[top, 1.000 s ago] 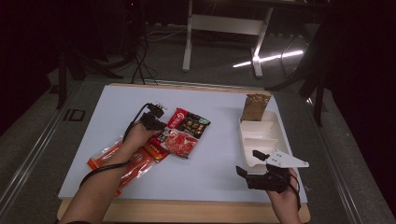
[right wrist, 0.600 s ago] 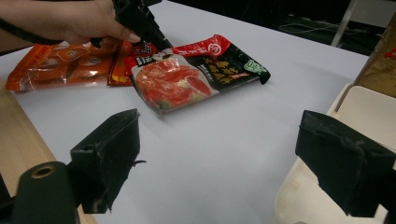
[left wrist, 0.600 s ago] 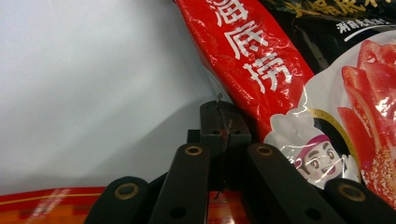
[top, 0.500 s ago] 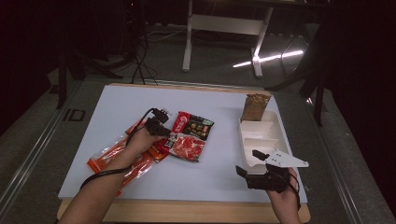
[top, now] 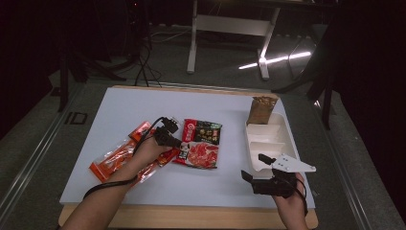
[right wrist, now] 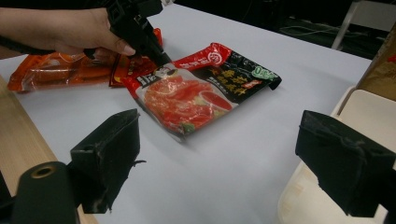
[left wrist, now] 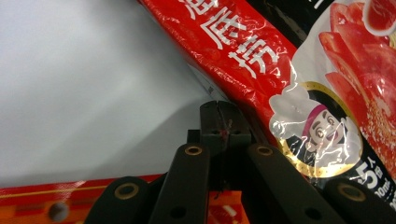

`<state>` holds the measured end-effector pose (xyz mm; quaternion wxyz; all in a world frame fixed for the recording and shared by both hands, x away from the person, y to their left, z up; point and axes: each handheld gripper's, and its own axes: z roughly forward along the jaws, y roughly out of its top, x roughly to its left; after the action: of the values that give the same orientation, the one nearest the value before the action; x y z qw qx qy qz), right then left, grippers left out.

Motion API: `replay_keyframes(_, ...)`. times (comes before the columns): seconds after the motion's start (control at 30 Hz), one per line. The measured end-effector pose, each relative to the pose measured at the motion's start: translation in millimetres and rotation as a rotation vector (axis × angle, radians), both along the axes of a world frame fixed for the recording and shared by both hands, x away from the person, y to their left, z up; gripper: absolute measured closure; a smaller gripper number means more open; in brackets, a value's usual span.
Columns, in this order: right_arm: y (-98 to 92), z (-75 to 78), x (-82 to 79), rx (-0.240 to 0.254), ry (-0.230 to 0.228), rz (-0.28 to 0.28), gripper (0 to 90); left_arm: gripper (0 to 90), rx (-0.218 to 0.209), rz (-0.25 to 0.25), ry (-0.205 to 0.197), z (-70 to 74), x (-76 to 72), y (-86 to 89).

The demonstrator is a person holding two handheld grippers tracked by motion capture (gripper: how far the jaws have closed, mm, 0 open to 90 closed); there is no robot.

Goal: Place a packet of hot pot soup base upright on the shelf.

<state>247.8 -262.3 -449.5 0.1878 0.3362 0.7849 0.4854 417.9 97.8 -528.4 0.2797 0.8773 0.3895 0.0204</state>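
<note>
Resting mid-table, red-and-black sauce packet (top: 201, 143) lies flat on white table (top: 119, 110), just right of orange snack packets (top: 119, 155). Left gripper (top: 173, 142) tips sit at packet's left edge, jaws pressed together; left gripper view shows them meeting beside the packet (left wrist: 299, 88), nothing visibly pinched between. Right gripper (top: 253, 167) hovers near right front, jaws wide, empty. White tray (top: 282, 139) at right, brown bag (top: 262, 109) standing at its far end.

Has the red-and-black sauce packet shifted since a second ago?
Yes. The sauce packet has slid right in the high view, closing the gap to the white tray, pushed by the shut left gripper at its left edge.
</note>
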Motion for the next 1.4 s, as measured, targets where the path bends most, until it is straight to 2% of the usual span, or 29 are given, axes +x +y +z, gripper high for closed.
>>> replay_keyframes(0.07,0.1,0.4,-0.6,0.001,-0.003,0.0,13.8,90.0,-0.001,0.003,0.001,0.1,-1.0,-2.6)
replay_keyframes(0.23,0.2,0.9,-0.8,0.004,-0.005,0.0,13.8,90.0,0.009,-0.04,-0.005,0.4,-5.4,-14.2)
replay_keyframes(0.33,0.3,0.7,-0.6,0.005,-0.003,0.0,13.8,90.0,-0.004,-0.043,0.003,-0.6,-5.4,-18.7)
replay_keyframes(0.43,0.2,1.1,-1.2,0.0,-0.005,0.0,13.9,90.0,0.019,-0.051,0.0,0.6,-7.1,-22.2)
replay_keyframes(0.5,-0.3,1.0,-1.0,0.0,-0.005,0.001,13.8,90.0,0.012,-0.049,0.011,2.3,-6.5,-20.6)
replay_keyframes(0.53,-0.5,0.8,-0.8,0.001,-0.005,0.0,13.8,89.9,-0.004,-0.038,0.013,4.7,-6.2,-18.9)
replay_keyframes(0.63,-1.1,0.8,-0.9,0.0,-0.003,0.0,13.9,87.7,0.001,-0.017,-0.024,14.7,-4.9,-14.5)
replay_keyframes(0.7,-1.0,1.0,-1.0,0.001,-0.004,0.001,13.9,85.9,-0.017,0.005,-0.039,21.7,-2.0,-10.9)
replay_keyframes(0.8,-0.5,0.7,-0.8,0.002,-0.004,0.002,13.8,78.0,-0.036,0.037,-0.069,29.0,2.2,-8.8)
replay_keyframes(0.83,-0.3,0.6,-0.9,0.0,-0.003,0.003,13.8,73.9,-0.057,0.052,-0.079,31.1,4.5,-7.8)
replay_keyframes(0.9,-0.3,0.6,-1.0,0.002,-0.002,0.004,13.8,67.7,-0.072,0.083,-0.086,32.8,8.6,-6.7)
replay_keyframes(0.97,-0.3,0.8,-1.2,0.003,-0.002,0.005,13.8,61.6,-0.115,0.111,-0.083,32.9,14.9,-4.8)
replay_keyframes(1.07,-0.4,0.7,-1.3,0.003,0.0,0.007,13.9,58.7,-0.142,0.139,-0.074,30.7,23.7,-4.7)
replay_keyframes(1.2,-0.3,0.5,-1.3,0.001,-0.002,0.008,13.9,55.2,-0.139,0.159,-0.063,25.3,33.7,-9.4)
replay_keyframes(1.27,-0.5,0.4,-1.3,0.002,0.002,0.009,13.9,53.3,-0.159,0.174,-0.052,22.4,38.6,-11.9)
replay_keyframes(1.4,-0.8,-0.1,-1.1,0.002,0.003,0.009,13.9,53.3,-0.142,0.196,-0.045,14.7,48.8,-18.1)
